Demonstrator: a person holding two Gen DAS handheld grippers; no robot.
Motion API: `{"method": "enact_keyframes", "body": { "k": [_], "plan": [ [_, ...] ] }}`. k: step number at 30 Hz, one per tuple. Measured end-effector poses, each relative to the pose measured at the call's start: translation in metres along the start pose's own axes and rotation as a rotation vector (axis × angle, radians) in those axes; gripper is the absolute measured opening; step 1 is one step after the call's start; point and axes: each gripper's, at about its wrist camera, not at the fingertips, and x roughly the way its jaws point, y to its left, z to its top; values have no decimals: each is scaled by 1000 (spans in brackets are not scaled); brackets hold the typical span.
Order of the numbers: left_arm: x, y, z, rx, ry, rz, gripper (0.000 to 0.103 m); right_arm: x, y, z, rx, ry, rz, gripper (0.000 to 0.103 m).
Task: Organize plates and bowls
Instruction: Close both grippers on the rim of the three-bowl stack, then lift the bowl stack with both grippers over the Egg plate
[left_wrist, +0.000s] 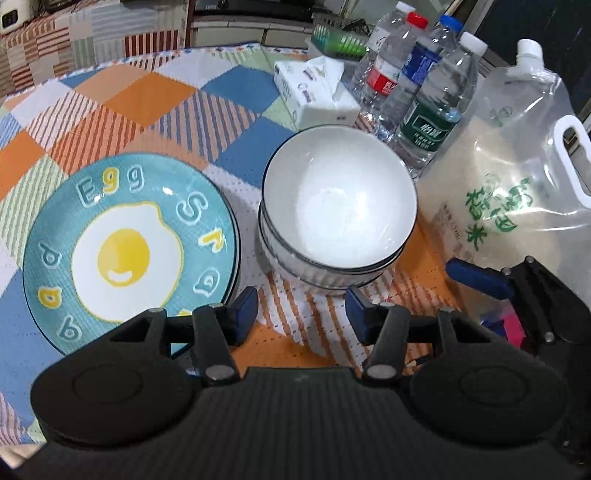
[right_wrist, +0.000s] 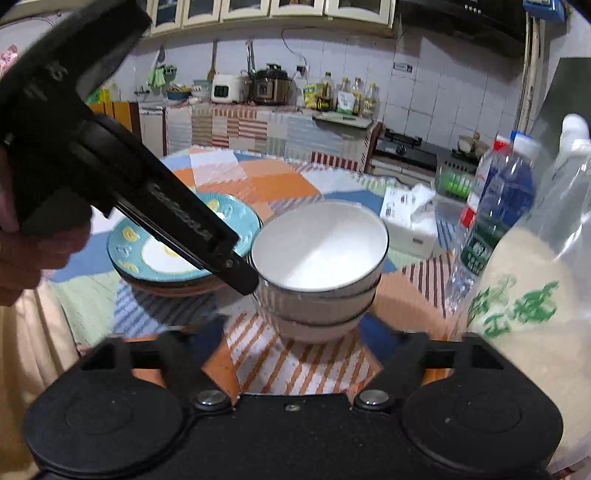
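A stack of white bowls (left_wrist: 338, 206) with dark rims stands on the checked tablecloth. Left of it lies a teal plate (left_wrist: 125, 240) with a fried-egg picture, on top of other plates. My left gripper (left_wrist: 301, 310) is open and empty, just in front of the bowls. In the right wrist view the bowl stack (right_wrist: 317, 258) is straight ahead and the plate stack (right_wrist: 177, 258) to its left. My right gripper (right_wrist: 299, 343) is open and empty, its blurred fingers on either side of the stack's base. The left gripper's body (right_wrist: 110, 155) crosses above the plates.
Three water bottles (left_wrist: 424, 85) and a tissue box (left_wrist: 317, 92) stand behind the bowls. A clear bag of rice (left_wrist: 517, 206) stands at the right, close to the bowls. A kitchen counter (right_wrist: 266, 122) with appliances lies beyond the table.
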Motion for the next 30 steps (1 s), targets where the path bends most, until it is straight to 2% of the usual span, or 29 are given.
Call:
{"method": "enact_keyframes", "body": {
  "k": [7,15,18,22,30],
  "plan": [
    [4,13,-1,-67,-15,-39,57,31,-9,-7,63,86,22,96],
    [8,26,4,-194,-18,-175,58,70,-22,-9,165,163,58,96],
    [17,27,9,-242,-3,-162,63,83,-32,-10,217,153,72,96],
    [34,28,15,-307,38,-154,64,93,-42,-9,274,111,100,96],
    [58,25,21,-333,53,-80,59,105,-32,-9,195,73,99,97]
  ]
}}
